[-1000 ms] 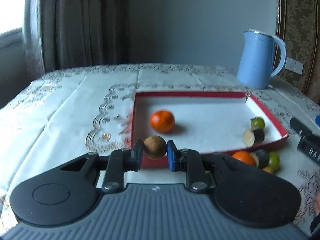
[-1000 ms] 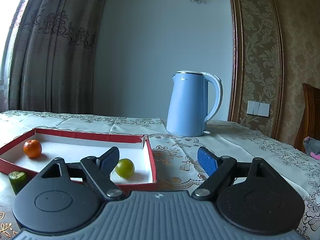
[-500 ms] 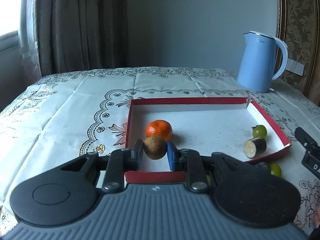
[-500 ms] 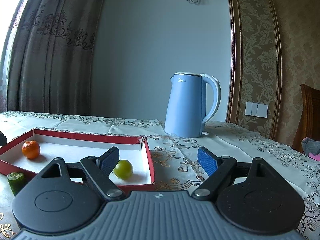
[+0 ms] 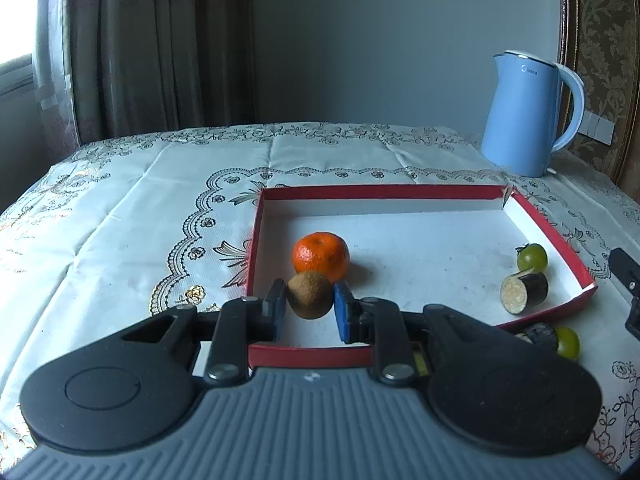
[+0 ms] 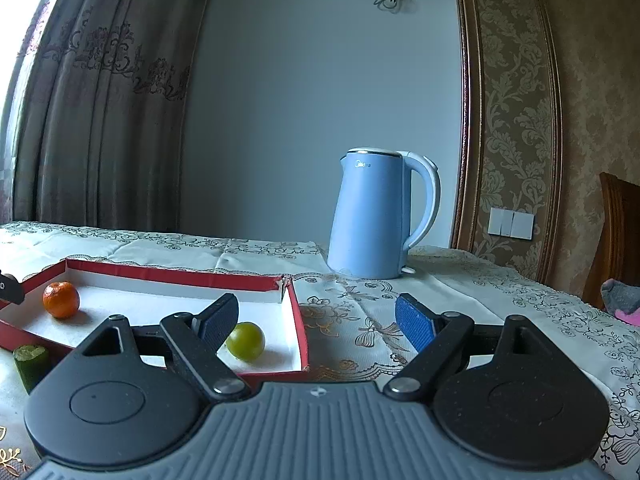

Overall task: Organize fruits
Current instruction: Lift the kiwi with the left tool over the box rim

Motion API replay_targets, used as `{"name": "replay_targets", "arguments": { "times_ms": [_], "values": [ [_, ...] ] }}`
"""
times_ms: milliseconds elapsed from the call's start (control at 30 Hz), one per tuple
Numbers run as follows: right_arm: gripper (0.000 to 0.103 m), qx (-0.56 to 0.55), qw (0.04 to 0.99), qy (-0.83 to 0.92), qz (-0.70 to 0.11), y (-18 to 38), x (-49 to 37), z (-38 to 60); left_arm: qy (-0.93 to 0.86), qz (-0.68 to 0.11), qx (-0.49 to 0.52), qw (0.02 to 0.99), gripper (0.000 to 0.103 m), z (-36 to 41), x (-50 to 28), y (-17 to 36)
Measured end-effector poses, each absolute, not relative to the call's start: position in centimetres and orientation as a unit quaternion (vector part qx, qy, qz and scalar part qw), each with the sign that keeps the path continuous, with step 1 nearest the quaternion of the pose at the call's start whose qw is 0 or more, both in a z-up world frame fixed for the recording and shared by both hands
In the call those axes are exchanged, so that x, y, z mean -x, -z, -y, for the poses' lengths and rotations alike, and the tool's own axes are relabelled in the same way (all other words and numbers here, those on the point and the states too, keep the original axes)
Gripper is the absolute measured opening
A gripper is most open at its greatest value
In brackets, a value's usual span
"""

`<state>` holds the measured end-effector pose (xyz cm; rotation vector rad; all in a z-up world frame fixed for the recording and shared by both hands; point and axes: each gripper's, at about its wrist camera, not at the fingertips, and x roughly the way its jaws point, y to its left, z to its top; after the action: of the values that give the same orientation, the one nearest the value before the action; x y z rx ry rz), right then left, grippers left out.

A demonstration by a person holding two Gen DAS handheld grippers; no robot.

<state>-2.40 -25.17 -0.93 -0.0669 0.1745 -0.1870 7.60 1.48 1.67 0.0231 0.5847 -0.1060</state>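
A brown kiwi [image 5: 310, 294] is being clamped between the pads of the left gripper [image 5: 310, 309] at lower centre of the left wrist view, over the near left part of the red tray [image 5: 400, 191]. Just behind it an orange tangerine [image 5: 321, 257] is lying on the tray's white floor, while a green tomato [image 5: 532, 257] and an eggplant piece [image 5: 523, 292] are sitting at the tray's right end (another green fruit [image 5: 567, 341] is lying outside, at lower right). In the right wrist view, the right gripper [image 6: 316, 318] is being held with jaws spread wide and nothing between them. A blue kettle [image 6: 380, 216] is standing on the tablecloth [image 5: 120, 220] behind
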Motion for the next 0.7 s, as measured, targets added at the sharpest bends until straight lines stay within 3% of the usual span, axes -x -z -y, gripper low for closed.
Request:
{"name": "replay_targets", "arguments": {
  "times_ms": [700],
  "values": [
    [0.086,0.036,0.991,0.093,-0.090,0.8,2.4,25.0,0.040,-0.339,-0.006,0.940,0.023,-1.3,-11.2,1.1]
  ]
}}
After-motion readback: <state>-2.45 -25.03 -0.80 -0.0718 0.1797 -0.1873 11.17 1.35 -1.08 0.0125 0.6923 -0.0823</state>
